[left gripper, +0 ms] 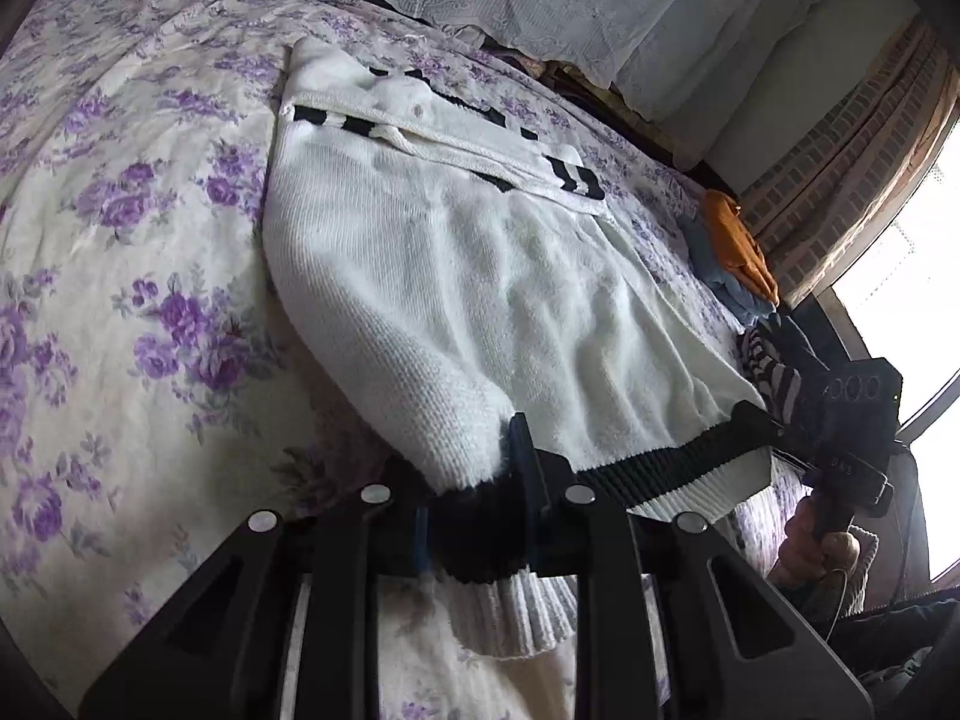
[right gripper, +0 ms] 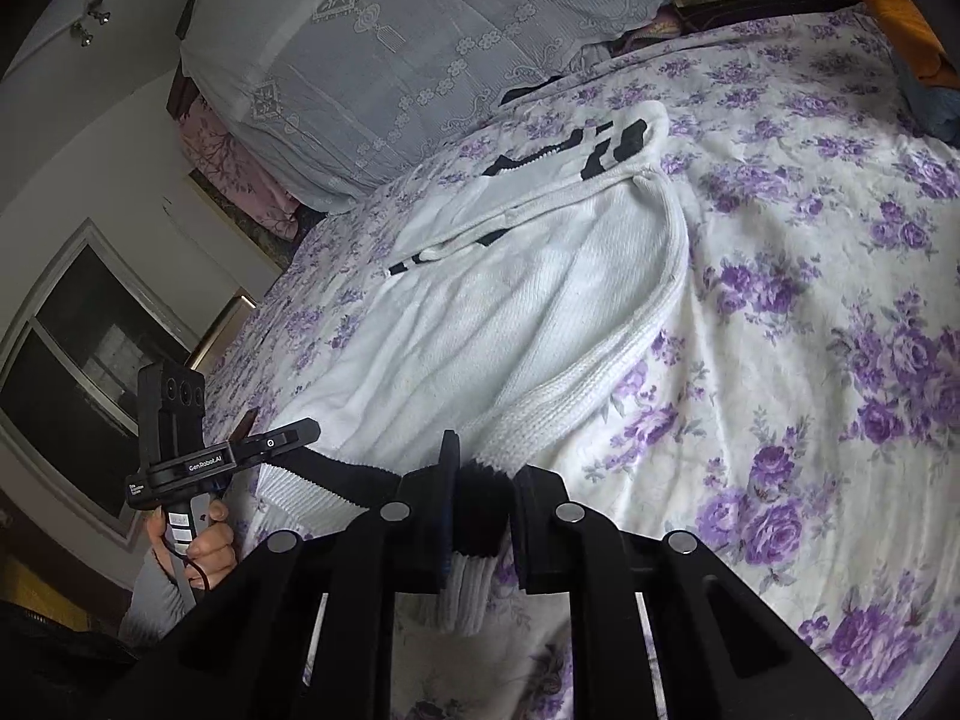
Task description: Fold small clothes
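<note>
Gripping the hem: you're holding the white knit sweater (left gripper: 432, 276) by its black ribbed band (left gripper: 660, 471) at both bottom corners. Left gripper (left gripper: 474, 516) is clamping one corner, fingers narrow with bunched knit between them. Right gripper (right gripper: 480, 510) is doing the same at the other corner, and the band is running fairly taut between the two. The sweater is lying flat on the floral bedspread (left gripper: 120, 240), with the hood and its black markings (right gripper: 600, 150) at the far end near the lace-covered pillows (right gripper: 372, 60). The knit is looking soft, stretchy and light, so it's likely sagging in the middle once lifted. The ribbed corners are looking like the firmest hold, so you're best keeping to them.
</note>
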`<control>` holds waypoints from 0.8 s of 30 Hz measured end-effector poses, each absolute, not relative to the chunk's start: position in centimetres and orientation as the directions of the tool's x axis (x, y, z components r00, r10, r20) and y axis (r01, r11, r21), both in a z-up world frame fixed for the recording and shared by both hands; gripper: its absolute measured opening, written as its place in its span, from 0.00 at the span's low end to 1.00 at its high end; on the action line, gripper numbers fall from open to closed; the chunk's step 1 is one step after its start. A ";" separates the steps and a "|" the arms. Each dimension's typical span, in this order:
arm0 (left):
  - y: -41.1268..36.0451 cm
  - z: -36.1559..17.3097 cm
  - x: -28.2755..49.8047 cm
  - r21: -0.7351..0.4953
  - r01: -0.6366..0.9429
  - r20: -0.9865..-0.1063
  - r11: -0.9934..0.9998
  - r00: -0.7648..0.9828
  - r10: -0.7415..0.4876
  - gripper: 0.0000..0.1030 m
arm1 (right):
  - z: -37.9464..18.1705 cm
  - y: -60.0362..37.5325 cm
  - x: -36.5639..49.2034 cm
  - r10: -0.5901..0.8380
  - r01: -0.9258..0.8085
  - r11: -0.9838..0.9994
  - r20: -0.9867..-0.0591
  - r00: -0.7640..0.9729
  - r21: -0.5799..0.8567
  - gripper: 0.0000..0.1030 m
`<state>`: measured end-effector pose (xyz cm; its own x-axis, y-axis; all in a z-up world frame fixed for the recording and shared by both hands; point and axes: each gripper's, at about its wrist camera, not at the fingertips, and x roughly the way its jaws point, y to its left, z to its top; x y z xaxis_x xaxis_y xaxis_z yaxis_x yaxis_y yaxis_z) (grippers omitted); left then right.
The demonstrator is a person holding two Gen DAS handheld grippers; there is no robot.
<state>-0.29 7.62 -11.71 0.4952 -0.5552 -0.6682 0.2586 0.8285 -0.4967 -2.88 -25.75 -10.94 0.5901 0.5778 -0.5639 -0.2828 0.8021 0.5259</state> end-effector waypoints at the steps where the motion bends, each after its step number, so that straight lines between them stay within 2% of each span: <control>1: 7.5 -11.3 -0.1 -0.487 0.262 -0.668 0.833 0.503 -0.548 0.20 | -10.6 -25.8 -2.7 0.578 -0.286 0.802 -0.560 0.594 0.525 0.15; 11: 6.2 -8.3 2.4 -0.382 0.293 -0.675 0.876 0.560 -0.481 0.19 | -9.1 -25.6 0.4 0.558 -0.277 0.814 -0.551 0.621 0.511 0.15; 24: 5.1 -7.5 8.2 -0.323 0.277 -0.690 0.905 0.585 -0.425 0.18 | -8.0 -25.1 7.3 0.540 -0.259 0.825 -0.564 0.625 0.503 0.14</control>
